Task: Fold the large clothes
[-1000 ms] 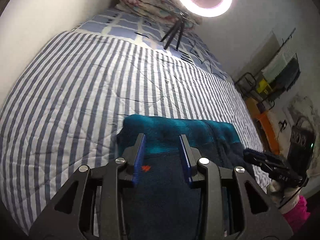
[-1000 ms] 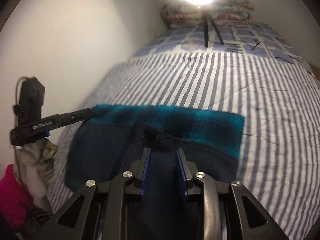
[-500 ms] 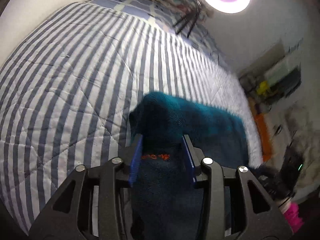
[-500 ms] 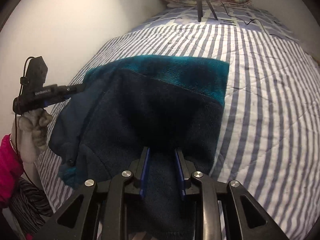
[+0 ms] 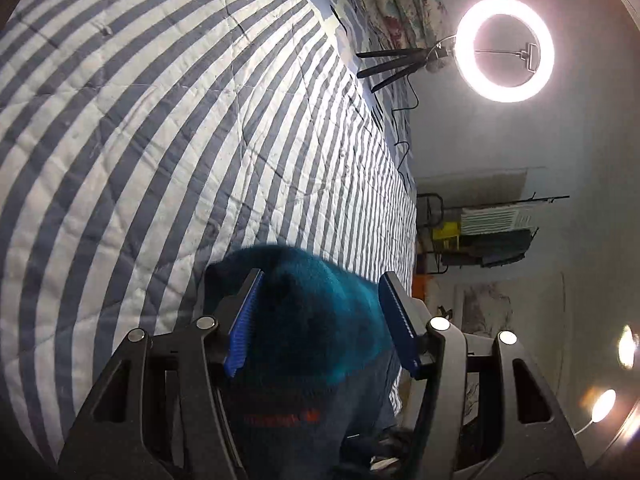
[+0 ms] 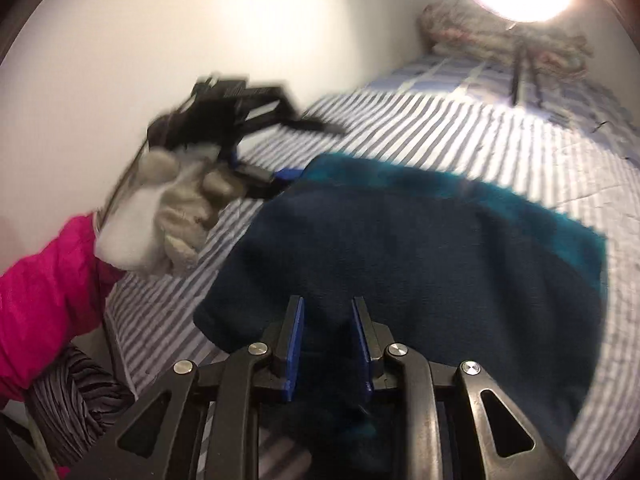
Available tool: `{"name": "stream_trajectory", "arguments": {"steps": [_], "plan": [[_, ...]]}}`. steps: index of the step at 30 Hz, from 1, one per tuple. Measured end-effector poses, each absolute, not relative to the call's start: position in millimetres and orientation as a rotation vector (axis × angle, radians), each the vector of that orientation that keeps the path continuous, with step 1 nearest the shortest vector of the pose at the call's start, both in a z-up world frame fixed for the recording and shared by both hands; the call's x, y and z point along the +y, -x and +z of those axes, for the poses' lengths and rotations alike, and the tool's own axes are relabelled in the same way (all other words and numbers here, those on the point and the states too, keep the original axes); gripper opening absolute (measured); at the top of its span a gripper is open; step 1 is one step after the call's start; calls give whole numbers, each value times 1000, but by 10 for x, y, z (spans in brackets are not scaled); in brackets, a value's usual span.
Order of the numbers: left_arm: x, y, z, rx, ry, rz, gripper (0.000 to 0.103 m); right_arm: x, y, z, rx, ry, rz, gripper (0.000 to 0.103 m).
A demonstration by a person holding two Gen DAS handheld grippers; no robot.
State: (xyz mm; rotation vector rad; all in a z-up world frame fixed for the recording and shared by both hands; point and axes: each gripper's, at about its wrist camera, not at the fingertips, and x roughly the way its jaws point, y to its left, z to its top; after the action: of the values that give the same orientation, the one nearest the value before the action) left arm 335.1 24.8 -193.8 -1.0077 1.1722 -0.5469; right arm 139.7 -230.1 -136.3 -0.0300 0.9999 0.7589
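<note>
the fleece garment (image 6: 420, 248) lies on the striped bed (image 5: 160, 120), teal edge at 12 o'clock. left gripper (image 5: 320, 316) fingers spread wide around fleece; right gripper (image 6: 326, 344) pinches dark fabric.

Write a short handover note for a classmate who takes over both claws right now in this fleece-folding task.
Left claw: open, fingers either side of the teal edge of the fleece.
Right claw: narrow gap, dark fabric between its fingers; grip unclear.
The fleece lies bunched on the striped bed cover.
Done: one part lies folded over.
Left: flatten it, complete the folds.
</note>
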Motion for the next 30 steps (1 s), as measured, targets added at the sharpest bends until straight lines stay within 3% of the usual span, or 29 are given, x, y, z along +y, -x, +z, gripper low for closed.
{"name": "stream_trajectory", "arguments": {"steps": [2, 5, 11, 13, 18, 25, 26, 27, 30], "plan": [[289, -3430, -1984, 1138, 1065, -541, 51, -2244, -1343, -1478, 1013, 92, 761, 24], [408, -3518, -1941, 1038, 1117, -529, 27, -2321, -1324, -1543, 1025, 64, 771, 22], [405, -3518, -1755, 1123, 923, -482, 30, -2351, -1284, -1563, 1017, 61, 767, 21], [430, -3387, -1800, 1185, 942, -523, 40, -2329, -1314, -1543, 1012, 67, 762, 21], [437, -3185, -2005, 1267, 1087, -623, 44, -2274, -1267, -1522, 996, 87, 744, 21], [267, -3405, -2161, 1216, 1176, -631, 44, -2210, -1215, -1489, 991, 101, 731, 22], [252, -3436, -2182, 1207, 1171, -623, 38, -2199, -1204, -1486, 989, 106, 732, 22], [253, -3459, -2184, 1194, 1153, -587, 26, -2187, -1195, -1485, 986, 109, 732, 22], [253, -3494, -2181, 1154, 1115, -549, 20, -2187, -1199, -1494, 986, 103, 740, 22]]}}
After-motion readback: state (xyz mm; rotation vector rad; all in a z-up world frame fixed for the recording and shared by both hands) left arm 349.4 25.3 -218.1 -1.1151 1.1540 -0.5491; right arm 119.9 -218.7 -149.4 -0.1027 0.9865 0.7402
